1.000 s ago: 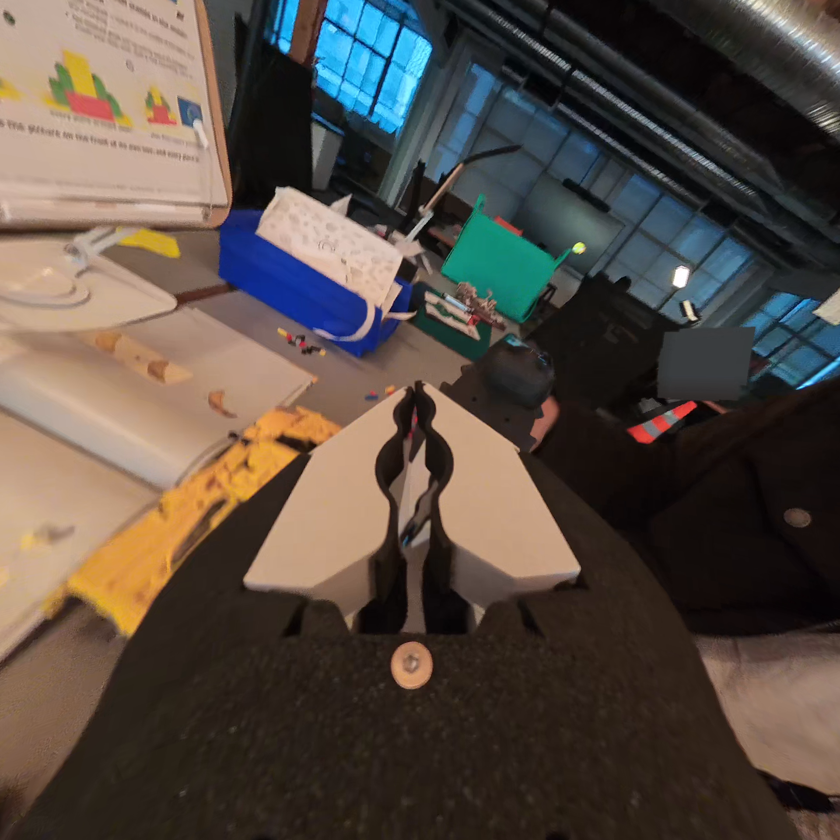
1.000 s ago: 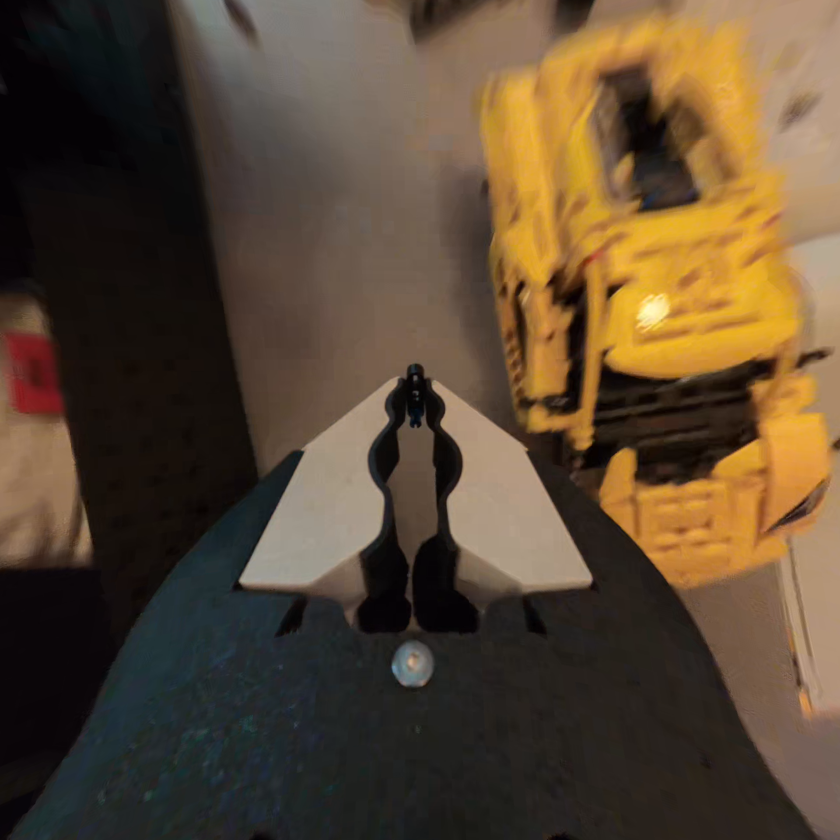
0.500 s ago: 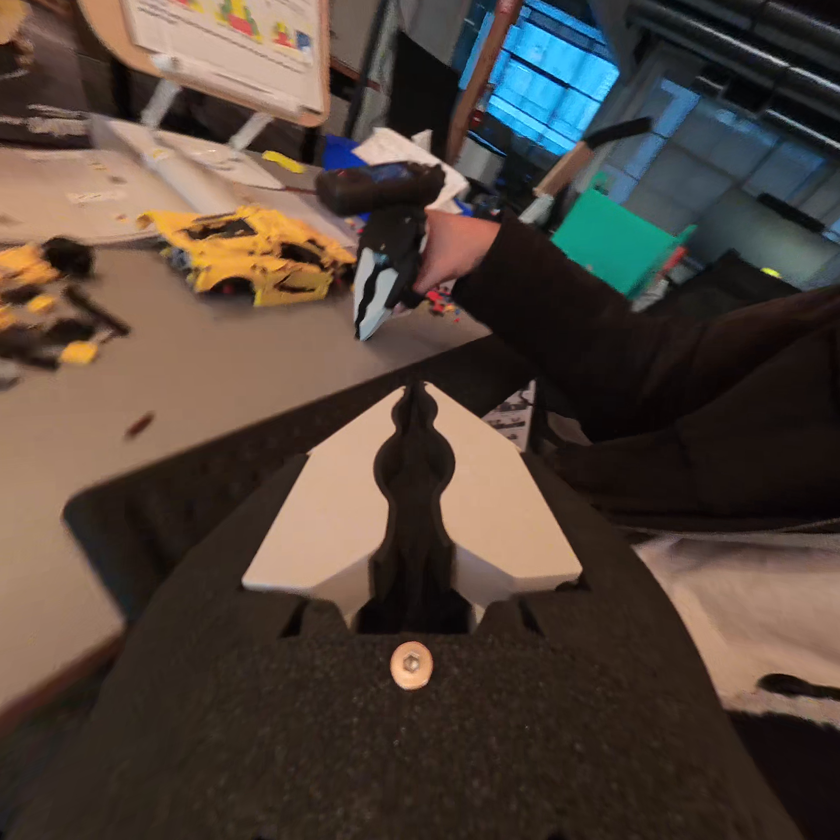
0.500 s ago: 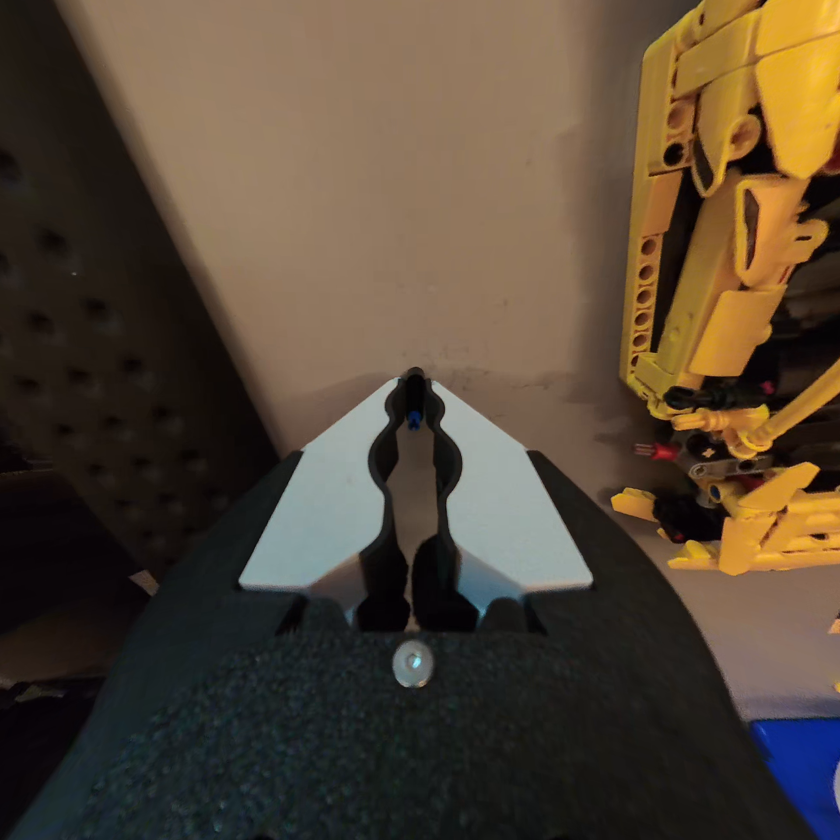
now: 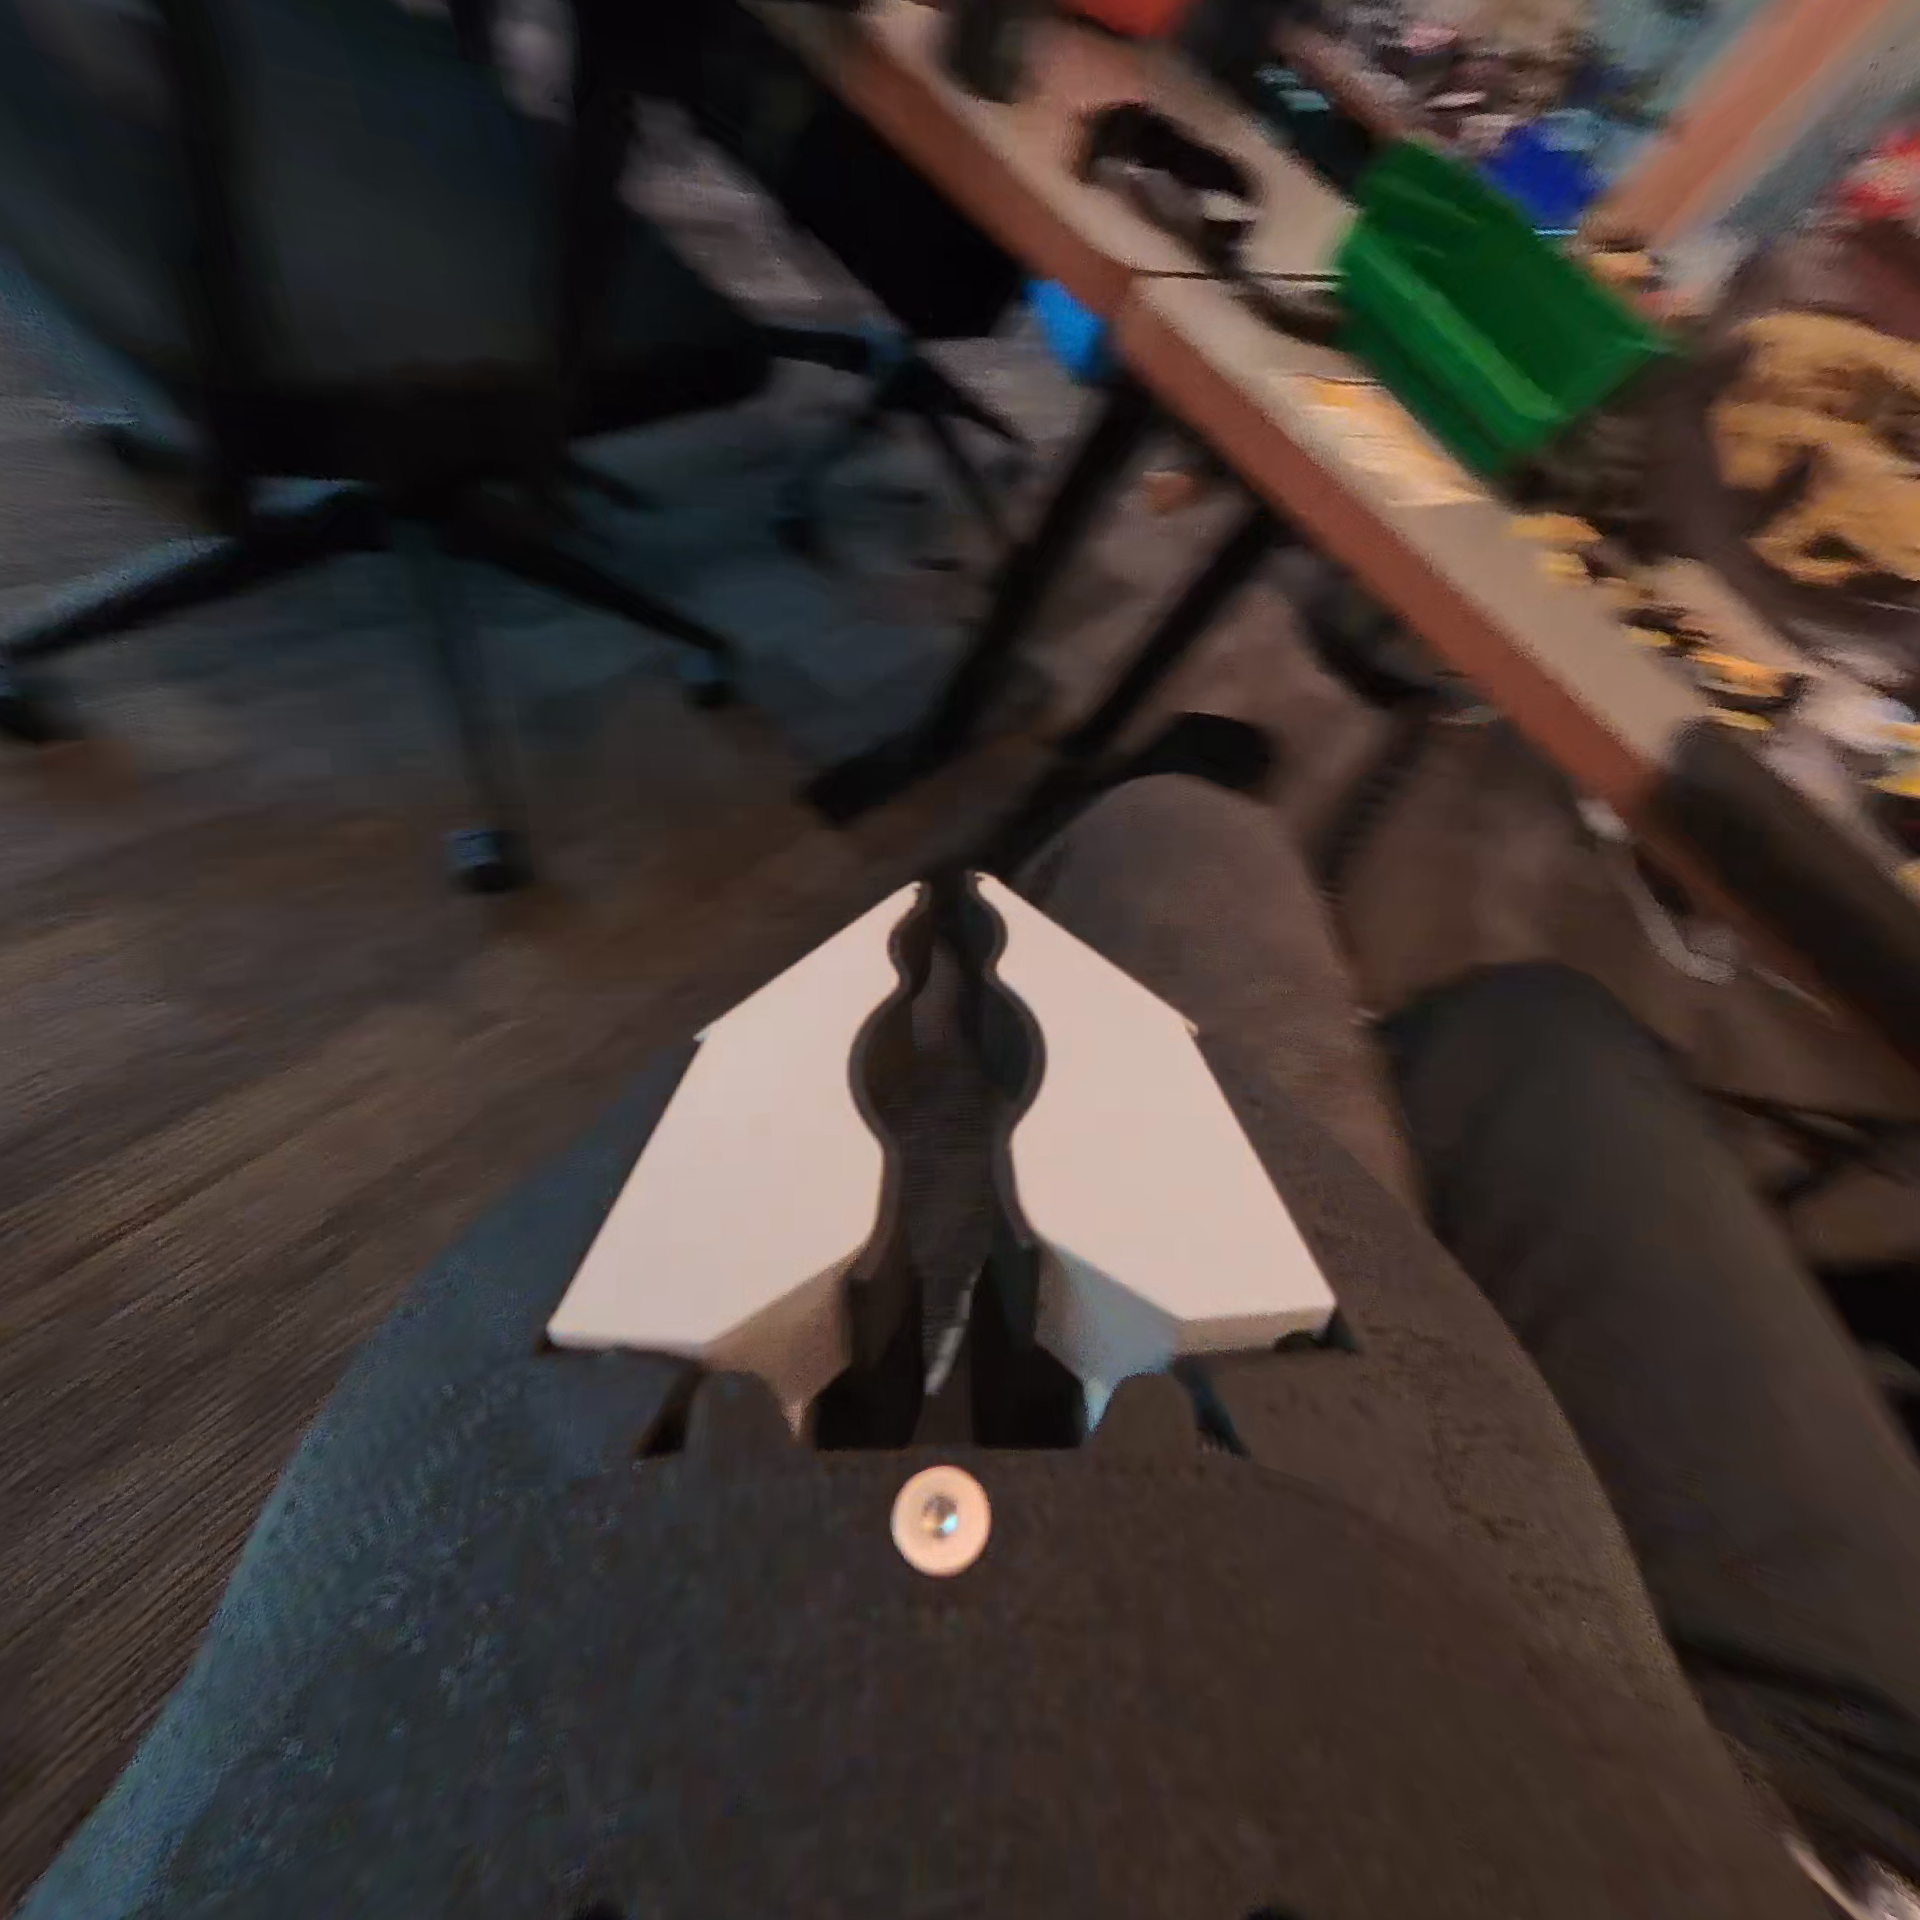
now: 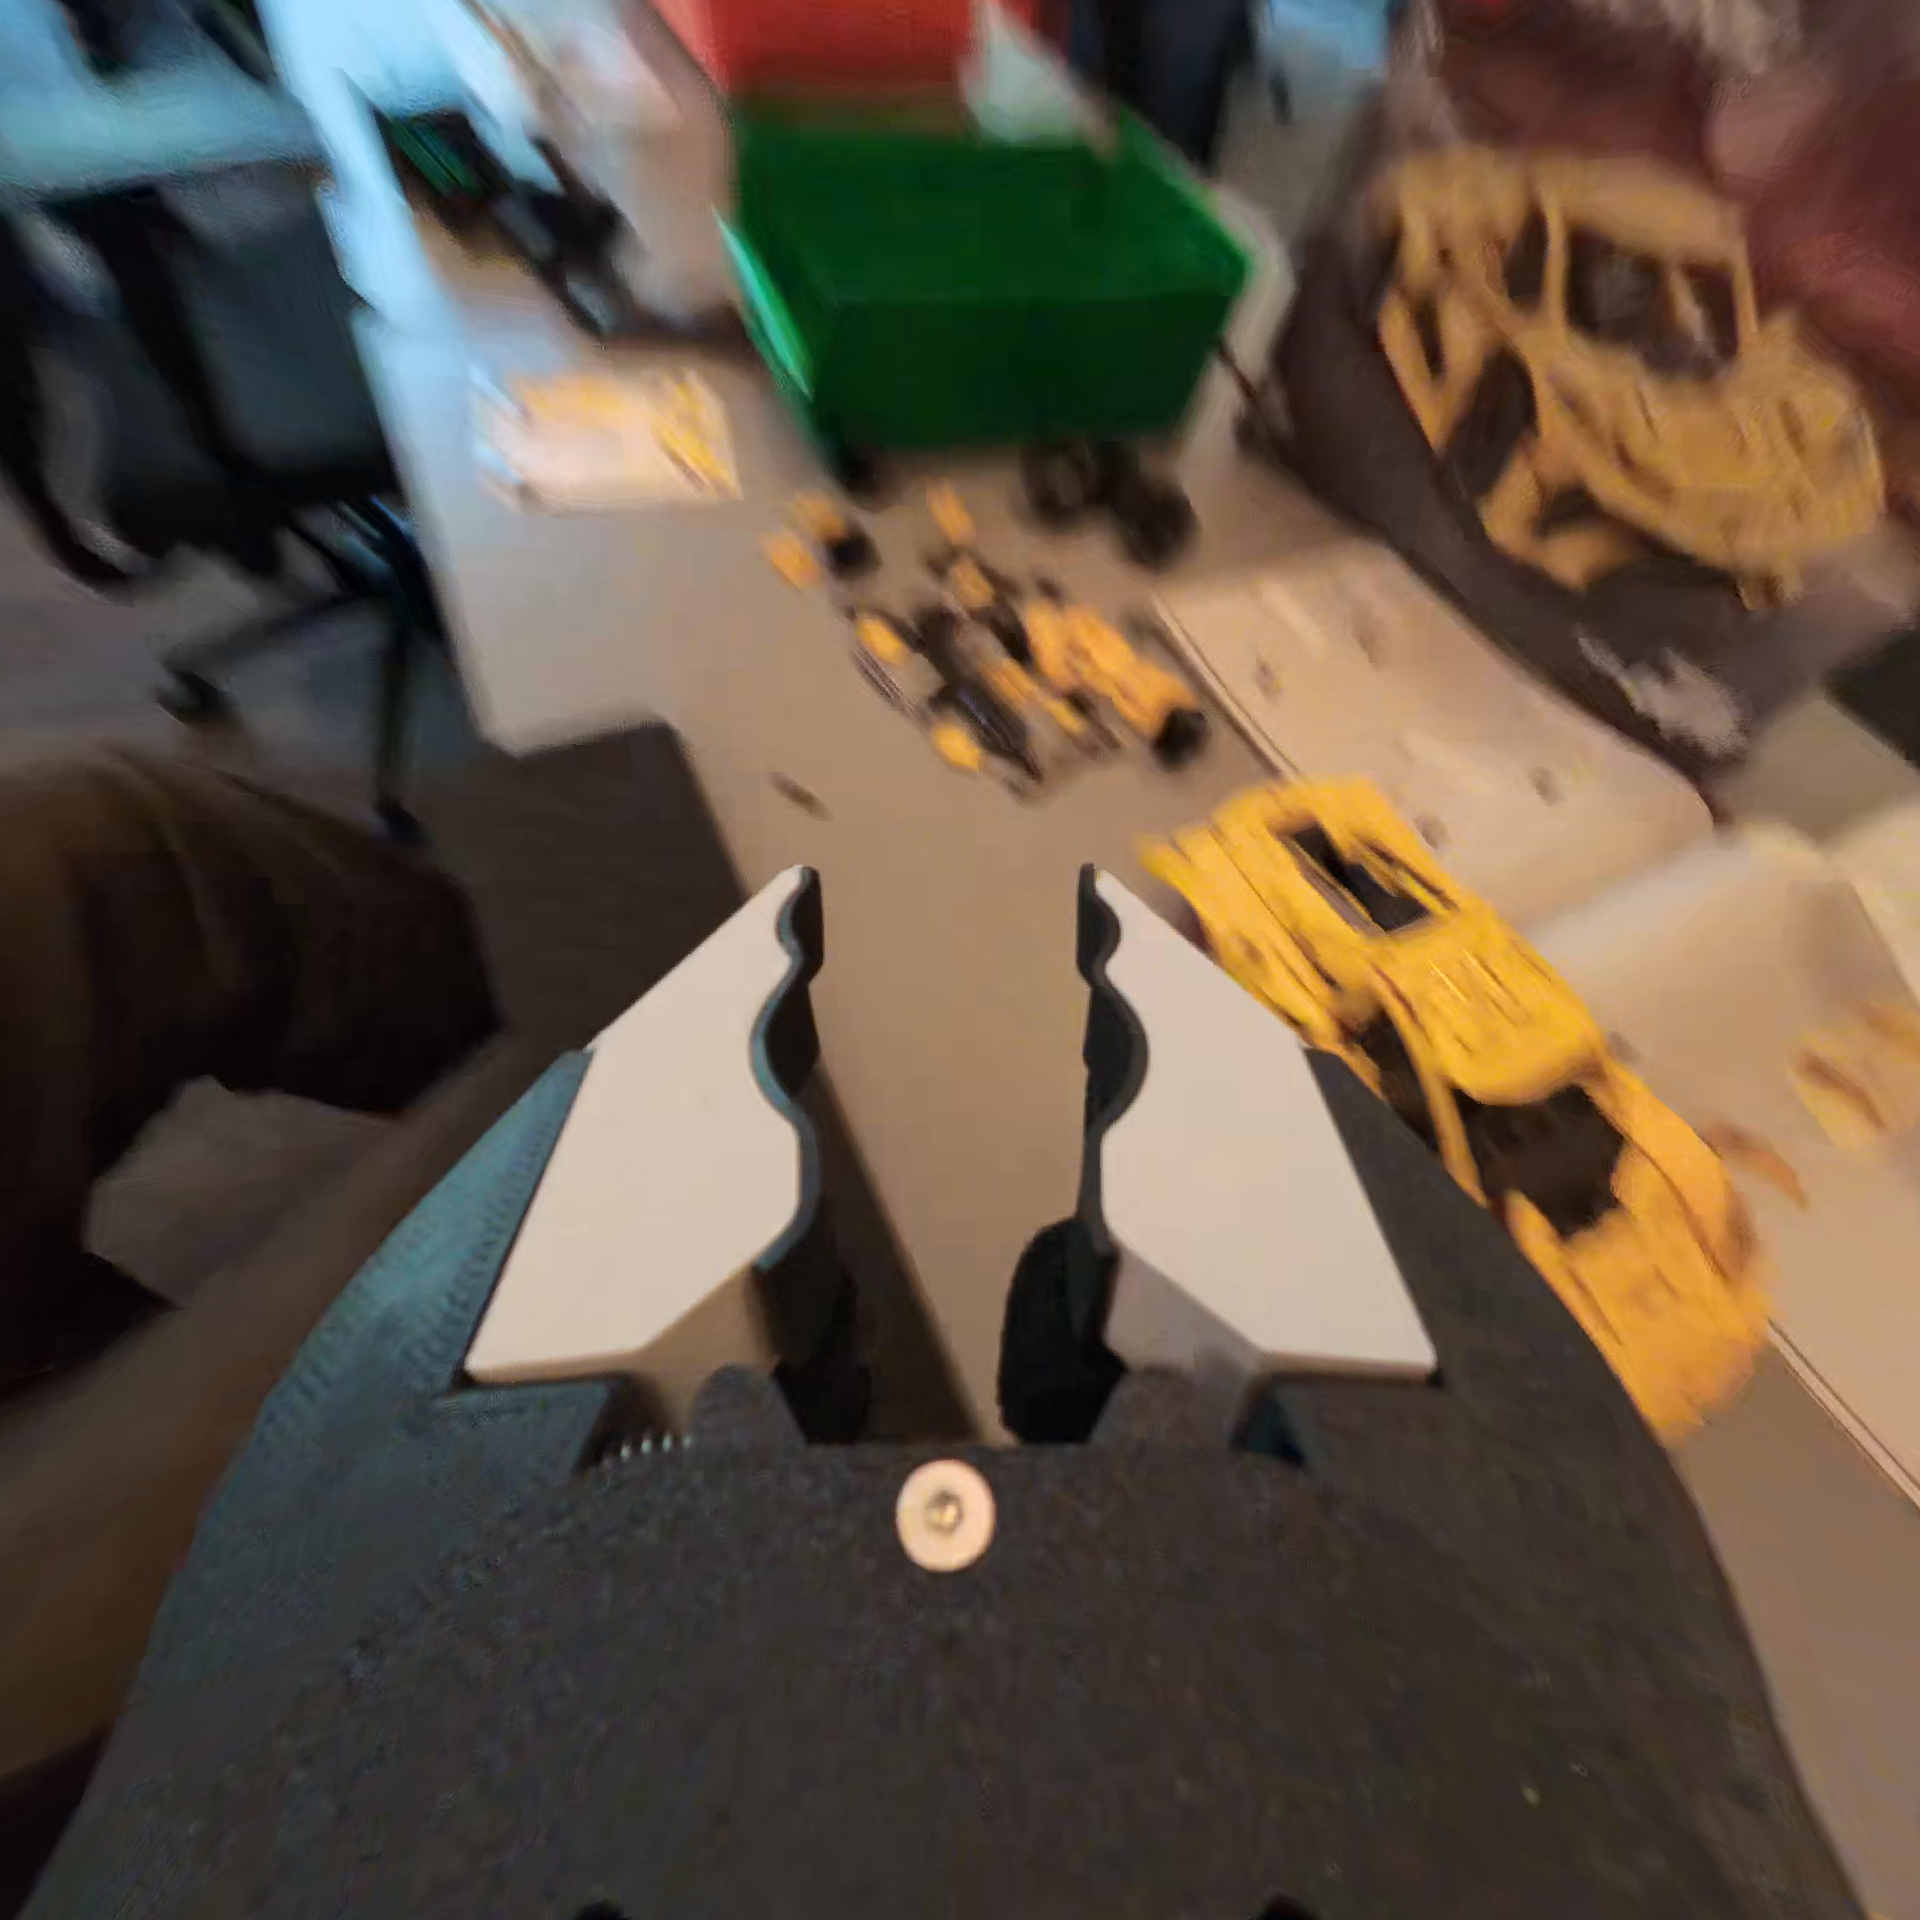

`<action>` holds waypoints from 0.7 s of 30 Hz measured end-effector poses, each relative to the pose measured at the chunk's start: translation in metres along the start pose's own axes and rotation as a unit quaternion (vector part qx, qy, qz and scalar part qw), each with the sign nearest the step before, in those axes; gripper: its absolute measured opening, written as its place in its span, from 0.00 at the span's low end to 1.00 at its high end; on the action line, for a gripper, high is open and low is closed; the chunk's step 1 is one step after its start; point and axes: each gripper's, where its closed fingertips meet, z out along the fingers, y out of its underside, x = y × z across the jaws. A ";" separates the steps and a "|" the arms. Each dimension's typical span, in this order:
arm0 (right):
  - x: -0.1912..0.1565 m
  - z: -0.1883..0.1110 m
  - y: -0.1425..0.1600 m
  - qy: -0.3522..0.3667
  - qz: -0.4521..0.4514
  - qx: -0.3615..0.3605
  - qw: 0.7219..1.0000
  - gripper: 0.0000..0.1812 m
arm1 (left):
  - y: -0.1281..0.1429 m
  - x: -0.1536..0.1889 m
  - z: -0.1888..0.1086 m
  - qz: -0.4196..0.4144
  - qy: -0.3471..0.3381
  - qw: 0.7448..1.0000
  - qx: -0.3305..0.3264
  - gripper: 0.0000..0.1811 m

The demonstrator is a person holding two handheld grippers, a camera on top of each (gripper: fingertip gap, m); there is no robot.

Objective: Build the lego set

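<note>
Both views are motion-blurred. In the right wrist view the half-built yellow lego car (image 6: 1455,1049) lies on the grey table (image 6: 935,831) just right of my right gripper (image 6: 943,904), which is open and empty above the table's near edge. A cluster of loose yellow and black lego pieces (image 6: 997,655) lies farther out. My left gripper (image 5: 948,891) is shut and empty, off the table and pointing down at the floor (image 5: 260,1039) beside a person's grey trouser leg (image 5: 1195,935).
A green bin (image 6: 977,281) stands at the back of the table, also in the left wrist view (image 5: 1475,301). The set's box with a yellow car picture (image 6: 1621,384) is at the back right, instruction sheets (image 6: 1403,686) beside it. An office chair (image 5: 343,312) stands on the floor. The gap from one gripper's tips to the other's is roughly 70 cm.
My right gripper has opened and lifted back from the table; the small dark pin it held is gone from its jaws. My left gripper has swung off the table and down toward the floor.
</note>
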 end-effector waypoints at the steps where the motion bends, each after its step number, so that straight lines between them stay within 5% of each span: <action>1: -0.034 -0.007 -0.020 -0.032 -0.007 0.047 0.998 0.27 | -0.001 -0.027 -0.018 0.003 -0.049 0.999 0.005 0.03; 5: -0.174 -0.020 -0.038 -0.150 -0.040 0.131 0.979 0.26 | 0.000 -0.098 -0.093 0.019 -0.205 0.978 0.012 0.05; 12: -0.382 0.018 0.023 -0.344 -0.081 0.085 0.932 0.28 | 0.006 -0.140 -0.206 0.036 -0.320 0.947 0.025 0.10; 18: -0.523 0.065 0.014 -0.497 -0.021 0.039 0.867 0.31 | -0.005 -0.159 -0.242 0.053 -0.348 0.936 0.023 0.12; 21: -0.598 0.088 0.001 -0.545 -0.058 0.007 0.837 0.27 | 0.011 -0.174 -0.249 0.062 -0.359 0.931 0.004 0.14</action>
